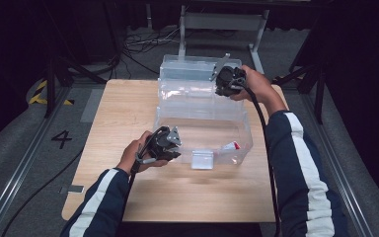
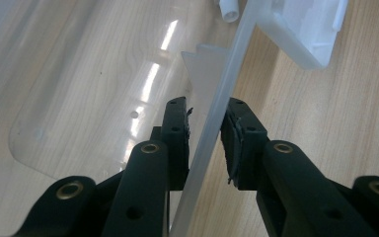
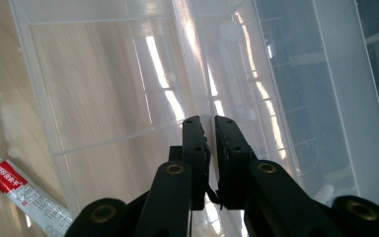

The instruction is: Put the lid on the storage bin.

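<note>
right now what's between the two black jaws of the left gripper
The thin front wall of the clear plastic storage box: in the left gripper view the left gripper has one jaw on each side of it, the light wooden table beyond.

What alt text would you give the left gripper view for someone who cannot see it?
Two black jaws of the left tool close on the thin front wall of a clear plastic storage box, one jaw inside the box and one outside. A white latch sits on the wall's outer side, and the light wooden table shows beneath.
</note>
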Demonstrator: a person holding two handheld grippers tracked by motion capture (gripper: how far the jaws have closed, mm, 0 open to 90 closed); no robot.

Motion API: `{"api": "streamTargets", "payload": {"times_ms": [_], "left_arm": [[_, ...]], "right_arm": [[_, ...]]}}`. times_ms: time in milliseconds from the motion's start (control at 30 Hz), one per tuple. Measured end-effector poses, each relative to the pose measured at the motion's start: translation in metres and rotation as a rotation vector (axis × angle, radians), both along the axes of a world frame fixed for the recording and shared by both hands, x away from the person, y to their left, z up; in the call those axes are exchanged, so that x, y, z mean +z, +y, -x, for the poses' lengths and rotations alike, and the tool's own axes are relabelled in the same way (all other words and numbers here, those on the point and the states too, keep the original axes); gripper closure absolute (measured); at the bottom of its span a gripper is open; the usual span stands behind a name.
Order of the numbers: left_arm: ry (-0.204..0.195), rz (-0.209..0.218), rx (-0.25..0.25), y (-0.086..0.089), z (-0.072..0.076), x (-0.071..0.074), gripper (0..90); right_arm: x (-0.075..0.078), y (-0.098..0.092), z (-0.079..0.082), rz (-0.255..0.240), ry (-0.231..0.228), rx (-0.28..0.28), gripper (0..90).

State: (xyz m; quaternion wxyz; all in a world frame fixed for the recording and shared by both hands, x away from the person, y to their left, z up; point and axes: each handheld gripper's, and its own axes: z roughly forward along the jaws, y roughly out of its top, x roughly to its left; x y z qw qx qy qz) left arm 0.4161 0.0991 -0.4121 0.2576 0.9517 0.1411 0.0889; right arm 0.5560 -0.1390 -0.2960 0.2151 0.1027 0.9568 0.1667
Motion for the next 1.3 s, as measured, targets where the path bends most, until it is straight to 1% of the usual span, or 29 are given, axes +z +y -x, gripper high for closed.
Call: {"api": "streamTargets", "payload": {"times_ms": [33,100,200,267,367,433,467,567,667,833,1000,1133,1233,1300], "left_arm": [[0.001,0.002,0.002,0.0,0.0,0.0,73.0],[0.01,0.003,0.007,0.0,0.0,0.0,72.5],[0.013,0.003,0.017,0.0,0.001,0.0,72.0],[0.015,0.005,0.017,0.0,0.0,0.0,71.9],[0.02,0.006,0.024,-0.001,0.0,-0.001,71.4],[0.018,0.007,0.026,-0.001,0.001,-0.001,71.2],[0.018,0.009,0.028,-0.001,0.001,-0.001,71.0],[0.018,0.009,0.03,-0.001,0.001,-0.001,70.6],[0.015,0.011,0.034,-0.001,0.001,-0.001,70.0],[0.014,0.012,0.037,-0.002,0.002,-0.001,69.6],[0.019,0.012,0.041,-0.002,0.002,-0.001,69.4],[0.02,0.012,0.041,-0.002,0.002,-0.001,69.4],[0.02,0.011,0.041,-0.002,0.002,-0.001,69.3],[0.022,0.011,0.042,-0.002,0.002,-0.001,69.3]], "right_arm": [[0.0,-0.001,0.002,0.001,-0.006,0.005,85.4],[0.0,-0.001,0.004,0.005,-0.005,0.0,85.4],[-0.001,-0.001,0.008,0.019,-0.035,0.002,85.5],[-0.001,-0.001,0.009,0.019,-0.035,0.004,85.5],[-0.001,-0.001,0.013,0.025,-0.051,0.016,85.9],[-0.001,-0.001,0.013,0.024,-0.052,0.015,86.0],[0.0,0.0,0.015,0.033,-0.055,0.028,86.3],[0.001,0.001,0.019,0.036,-0.053,0.033,86.6],[0.002,0.001,0.021,0.034,-0.058,0.041,86.7],[0.002,0.0,0.029,0.022,-0.08,0.058,87.3],[0.003,0.0,0.037,0.025,-0.096,0.073,87.2],[0.003,0.001,0.042,0.029,-0.105,0.071,87.1],[0.003,-0.001,0.045,0.013,-0.101,0.065,87.0],[0.003,-0.002,0.047,0.001,-0.103,0.072,87.1]]}}
